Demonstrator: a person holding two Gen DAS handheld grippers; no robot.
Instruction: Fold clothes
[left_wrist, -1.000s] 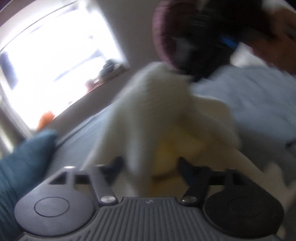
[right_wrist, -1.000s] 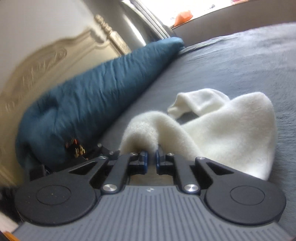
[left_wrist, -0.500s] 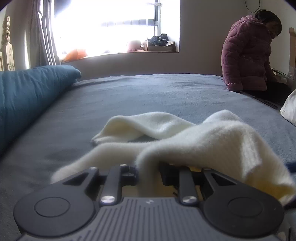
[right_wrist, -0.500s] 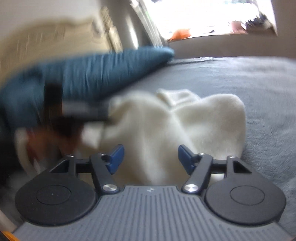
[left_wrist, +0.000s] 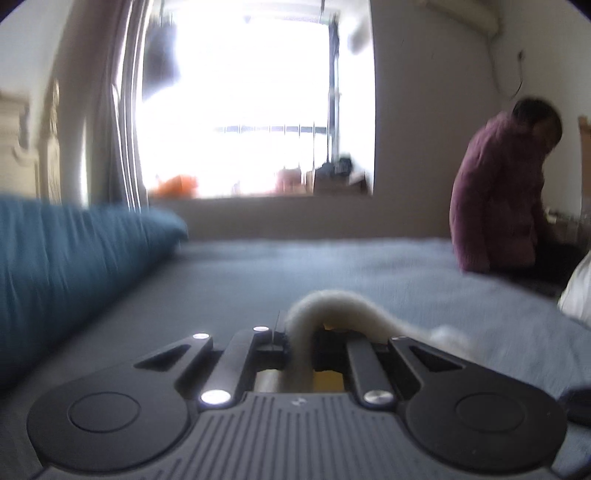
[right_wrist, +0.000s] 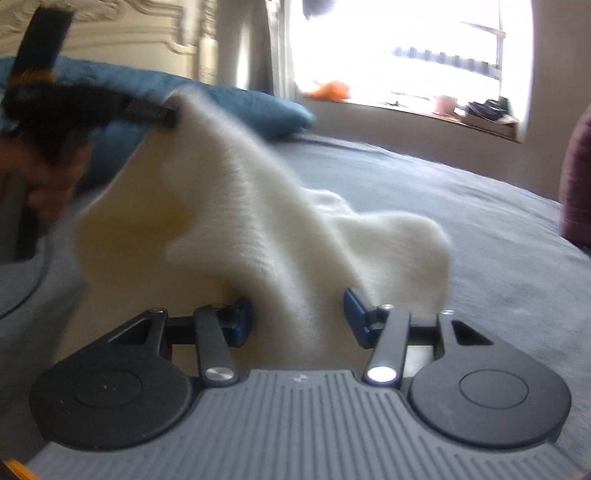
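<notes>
I find no words, brand names, numbers or signs that I can read in either of my views. The only mark is a tiny pale emblem on the ribbed grey body just behind my jaws, once on my left gripper (left_wrist: 299, 344) and once on my right gripper (right_wrist: 298, 320), and it is too small to make out. The clutter on the window sill (right_wrist: 424, 114) is too blurred to show any lettering.

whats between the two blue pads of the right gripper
A fold of the cream knit garment runs up between the blue pads of the right gripper, whose jaws are closing but not yet pressing it. The right wrist view shows this.
</notes>
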